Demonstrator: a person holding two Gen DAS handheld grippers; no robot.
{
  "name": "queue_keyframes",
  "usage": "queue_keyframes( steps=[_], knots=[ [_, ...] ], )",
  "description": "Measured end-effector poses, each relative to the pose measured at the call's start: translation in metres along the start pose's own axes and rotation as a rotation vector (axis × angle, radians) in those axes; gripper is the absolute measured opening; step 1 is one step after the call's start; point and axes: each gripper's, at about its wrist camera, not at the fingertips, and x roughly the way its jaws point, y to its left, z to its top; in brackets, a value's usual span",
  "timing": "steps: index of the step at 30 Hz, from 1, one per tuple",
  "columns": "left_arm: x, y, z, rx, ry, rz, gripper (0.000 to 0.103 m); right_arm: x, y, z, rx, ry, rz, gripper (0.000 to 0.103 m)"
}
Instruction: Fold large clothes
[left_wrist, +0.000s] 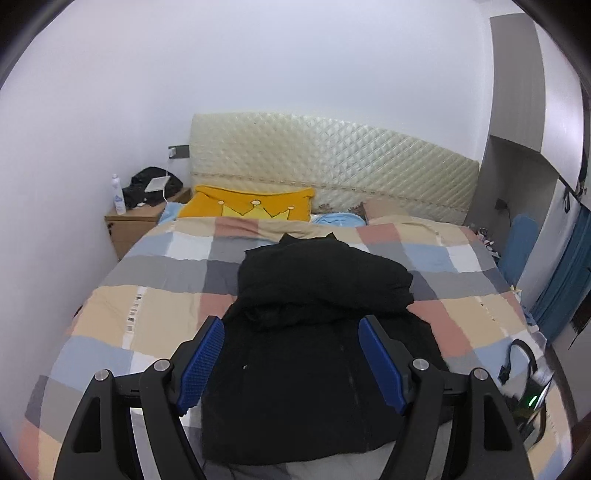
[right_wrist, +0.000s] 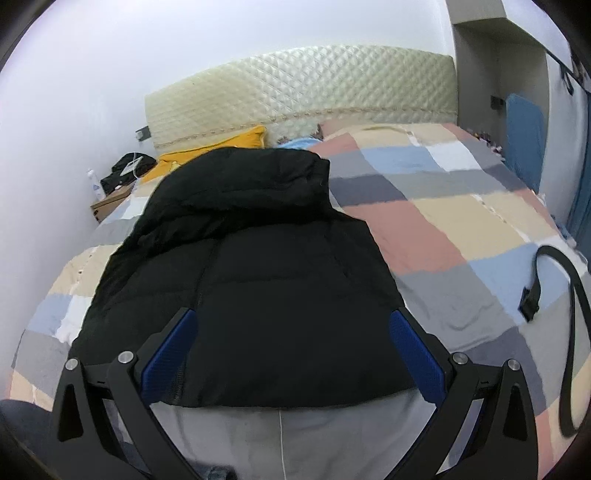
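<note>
Black jacket (left_wrist: 317, 332) lies center frame on the plaid bed (left_wrist: 122, 314), top part already bunched over. Left hand-held gripper (left_wrist: 291, 365) and right hand-held gripper (right_wrist: 291, 354) both spread, empty. I'd pinch both hem corners, fold evenly upward.

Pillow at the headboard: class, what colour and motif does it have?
Orange pillow with a yellow crown; clearest in the left wrist view.

Checked quilt (left_wrist: 155, 295), yellow crown pillow (left_wrist: 251, 206), quilted headboard (left_wrist: 332, 162), nightstand (left_wrist: 136, 225) with bottle (left_wrist: 117, 199).
</note>
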Motion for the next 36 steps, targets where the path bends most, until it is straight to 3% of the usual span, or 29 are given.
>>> queue_keyframes(
  steps=[5,10,18,27,30,33,36],
  knots=[
    [0.002,0.02,-0.048,0.045,0.0,0.025,0.076,-0.017,0.0,0.006,-0.048,-0.003,0.067,0.103],
    [0.024,0.04,-0.086,-0.003,0.017,-0.043,0.076,-0.024,-0.001,0.003,-0.051,0.006,0.114,0.103],
    [0.065,0.055,-0.135,0.002,0.037,-0.064,0.076,-0.015,0.014,-0.003,-0.096,0.033,0.08,0.103],
    [0.116,0.095,-0.139,-0.133,0.217,-0.129,0.076,0.011,0.007,-0.014,-0.009,0.095,0.039,0.103],
    [0.13,0.103,-0.132,-0.144,0.251,-0.146,0.076,0.015,0.002,-0.006,0.008,0.072,0.02,0.103],
    [0.143,0.107,-0.126,-0.114,0.253,-0.101,0.076,0.026,-0.004,0.006,0.019,0.092,0.018,0.103],
    [0.16,0.114,-0.13,-0.131,0.303,-0.122,0.076,0.037,-0.013,0.022,0.028,0.12,0.029,0.103]
  ],
)
